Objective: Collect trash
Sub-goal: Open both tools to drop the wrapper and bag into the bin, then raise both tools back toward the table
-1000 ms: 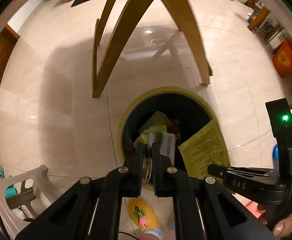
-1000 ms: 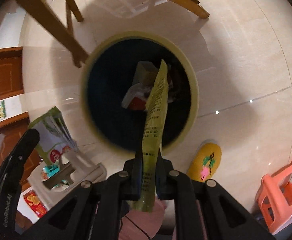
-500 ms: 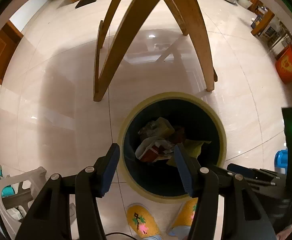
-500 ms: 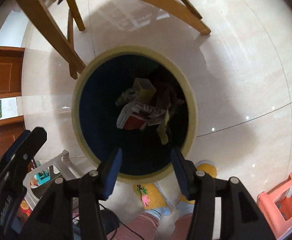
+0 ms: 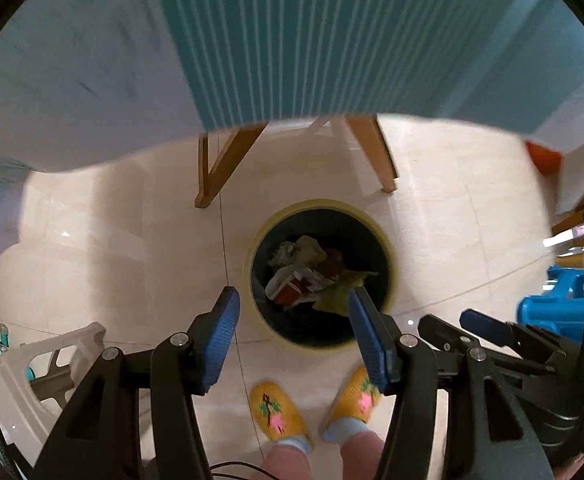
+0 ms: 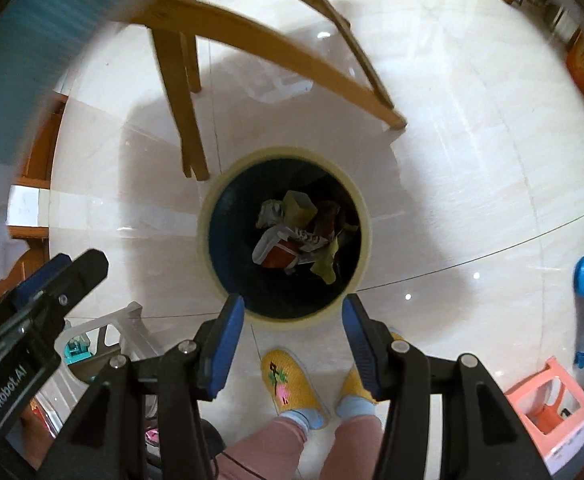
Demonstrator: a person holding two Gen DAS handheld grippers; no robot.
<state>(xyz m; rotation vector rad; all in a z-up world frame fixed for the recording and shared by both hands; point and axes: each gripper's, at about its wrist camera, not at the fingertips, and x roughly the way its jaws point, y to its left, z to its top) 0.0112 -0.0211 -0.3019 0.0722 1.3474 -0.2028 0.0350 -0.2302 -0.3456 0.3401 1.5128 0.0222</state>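
A round bin with a pale yellow rim (image 5: 320,204) stands on the tiled floor, dark inside. Crumpled wrappers (image 5: 304,280) lie at its bottom, a yellow-green packet (image 5: 340,296) among them. My left gripper (image 5: 294,298) hangs high above the bin, pointing down, open, with nothing between its blue pads. In the right wrist view the same bin rim (image 6: 283,152) and trash (image 6: 292,236) sit below my right gripper (image 6: 292,306), which is open and holds nothing. The yellow-green packet (image 6: 326,264) lies at the pile's right edge. Each gripper shows beside the other.
A table with a teal striped cloth (image 5: 312,40) fills the top of the left view, its wooden legs (image 5: 219,168) beyond the bin. A person's yellow slippers (image 5: 275,412) stand beside the bin. A white stool (image 5: 31,372), blue stool (image 5: 552,312) and pink stool (image 6: 552,408) stand around.
Both grippers opened and let their wrappers fall into the bin. Both then rose well above it, so the bin looks smaller and the table's edge has come into the left view.
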